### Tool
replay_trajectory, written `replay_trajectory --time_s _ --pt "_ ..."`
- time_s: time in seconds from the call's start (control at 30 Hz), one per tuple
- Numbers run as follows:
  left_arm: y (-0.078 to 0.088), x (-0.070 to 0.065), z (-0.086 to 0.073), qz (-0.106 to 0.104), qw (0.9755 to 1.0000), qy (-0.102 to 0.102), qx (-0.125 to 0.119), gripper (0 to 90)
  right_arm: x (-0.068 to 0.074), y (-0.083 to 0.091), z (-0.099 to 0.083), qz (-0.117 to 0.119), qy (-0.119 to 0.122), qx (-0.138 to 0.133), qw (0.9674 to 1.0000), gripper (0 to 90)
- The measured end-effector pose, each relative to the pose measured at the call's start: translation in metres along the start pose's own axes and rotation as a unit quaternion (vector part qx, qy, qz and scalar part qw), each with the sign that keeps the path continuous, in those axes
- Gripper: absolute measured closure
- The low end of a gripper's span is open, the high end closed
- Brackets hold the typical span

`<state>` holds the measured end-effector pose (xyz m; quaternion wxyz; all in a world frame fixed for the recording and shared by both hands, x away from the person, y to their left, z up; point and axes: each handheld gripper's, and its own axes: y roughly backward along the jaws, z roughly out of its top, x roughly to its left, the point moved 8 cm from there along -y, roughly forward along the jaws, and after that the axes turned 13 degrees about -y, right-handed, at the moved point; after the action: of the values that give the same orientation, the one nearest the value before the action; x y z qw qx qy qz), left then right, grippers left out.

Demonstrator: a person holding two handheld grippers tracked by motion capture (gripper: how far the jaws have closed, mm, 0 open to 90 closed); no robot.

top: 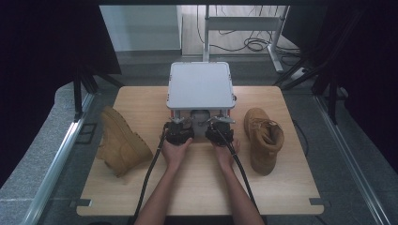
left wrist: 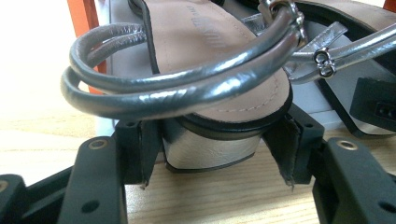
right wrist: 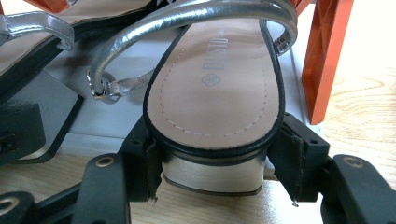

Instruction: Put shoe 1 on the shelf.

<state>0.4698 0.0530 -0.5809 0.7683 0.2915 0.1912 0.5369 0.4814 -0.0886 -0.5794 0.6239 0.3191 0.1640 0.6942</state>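
Two silver sandals sit heel-out under the grey rack (top: 201, 85) at the bench's (top: 197, 187) far edge. The left tongs (left wrist: 211, 156) clamp the left sandal's heel (left wrist: 212, 149); the right tongs (right wrist: 212, 175) clamp the right sandal's heel (right wrist: 212, 176). Beside the rack lie two tan boots (top: 264, 138). A careless pull could snag a strap (left wrist: 177, 88) on the rack's orange leg (right wrist: 324, 56), twisting a sandal loose.

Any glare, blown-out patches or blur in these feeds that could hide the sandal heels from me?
High view: dark surroundings, the table evenly lit, sandals tucked beneath the grey rack. Left gripper view: top-left corner blown out white, glare streaks on the silver straps, heel readable between the left gripper pads. Right gripper view: insole sharp, right edge washed out, heel clear between the right gripper pads.
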Motion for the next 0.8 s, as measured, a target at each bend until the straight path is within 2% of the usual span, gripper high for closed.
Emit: replay_trajectory --time_s 0.3,0.37,0.43,0.47,0.67,0.73,0.8 --pt "0.000 0.000 0.000 -0.003 1.0000 0.000 0.004 39.6 0.001 -0.002 0.001 0.005 0.000 -0.005 1.0000 39.0" --pt "-0.003 0.000 -0.003 -0.012 0.9998 0.006 0.014 37.9 0.000 -0.002 0.000 0.007 -0.001 -0.001 1.0000 38.3" --pt "-0.003 0.002 -0.003 -0.013 0.9998 0.005 0.013 34.6 0.001 0.001 -0.001 0.015 -0.008 0.002 0.9998 34.3" --pt "-0.001 0.002 -0.003 -0.016 0.9998 0.011 0.008 32.4 0.001 0.002 -0.002 0.017 -0.007 0.004 0.9998 32.5" --pt "0.022 0.007 -0.001 -0.023 0.9995 -0.006 -0.019 28.4 0.000 0.023 -0.003 0.049 0.002 -0.011 0.9987 31.0" --pt "0.033 0.009 -0.003 -0.032 0.9990 -0.004 -0.032 29.2 -0.004 0.037 -0.001 0.057 0.006 -0.027 0.9980 31.8" --pt "0.043 0.011 -0.005 -0.036 0.9983 -0.020 -0.041 33.2 -0.006 0.048 0.001 0.056 0.018 -0.045 0.9973 33.5"
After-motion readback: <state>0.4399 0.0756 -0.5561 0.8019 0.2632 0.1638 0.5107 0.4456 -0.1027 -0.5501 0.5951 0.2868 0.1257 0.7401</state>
